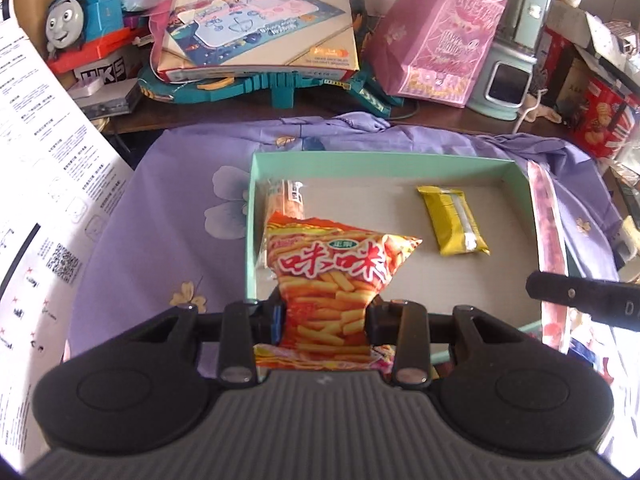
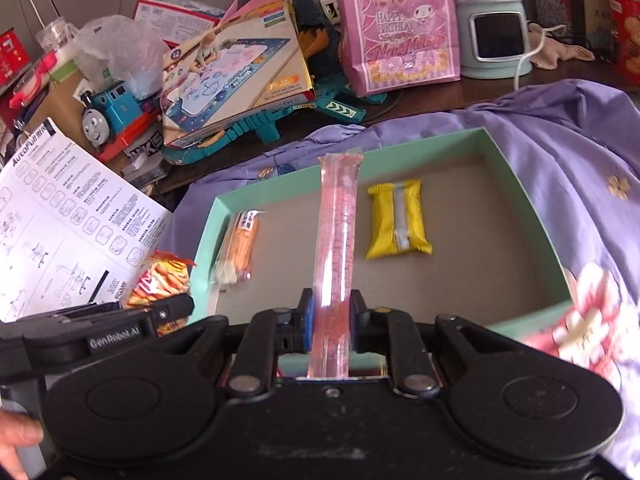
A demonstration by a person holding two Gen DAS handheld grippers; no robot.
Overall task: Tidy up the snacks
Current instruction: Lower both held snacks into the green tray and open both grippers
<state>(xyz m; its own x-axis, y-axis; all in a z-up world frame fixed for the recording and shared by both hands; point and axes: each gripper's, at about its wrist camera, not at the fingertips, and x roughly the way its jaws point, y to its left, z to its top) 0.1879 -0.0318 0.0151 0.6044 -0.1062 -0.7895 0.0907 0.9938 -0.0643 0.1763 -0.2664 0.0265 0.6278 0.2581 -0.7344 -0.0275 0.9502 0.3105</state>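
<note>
A cluttered surface carries a purple flowered cloth (image 1: 168, 216), and on the cloth sits a shallow mint-green box (image 1: 372, 158) with a grey-brown floor. Behind the box lie a toy train (image 1: 82, 16), a boxed drawing mat (image 1: 260, 28), a pink gift bag (image 1: 440, 36) and a pale green appliance (image 1: 512, 76); a printed instruction sheet (image 1: 44, 184) stands to the box's left. Inside the box, a yellow wrapped snack (image 1: 454, 220) lies near the middle and an orange packet (image 2: 240, 246) lies along the left wall. The left tongs (image 1: 326, 318) are pinching a red-orange bag of chips (image 1: 336, 276) at its waist, so the bag's lower end sits between the tongs and its top fans out forward over the box's near left corner, partly covering the orange packet. The right tongs (image 2: 330, 316) are clamped on a long clear pink tube snack (image 2: 336, 256) near its lower end; the tube runs straight out from between the tongs and reaches across over the box, between the orange packet and the yellow snack. From the right wrist, the chip bag and left tongs show just left of the box.
</note>
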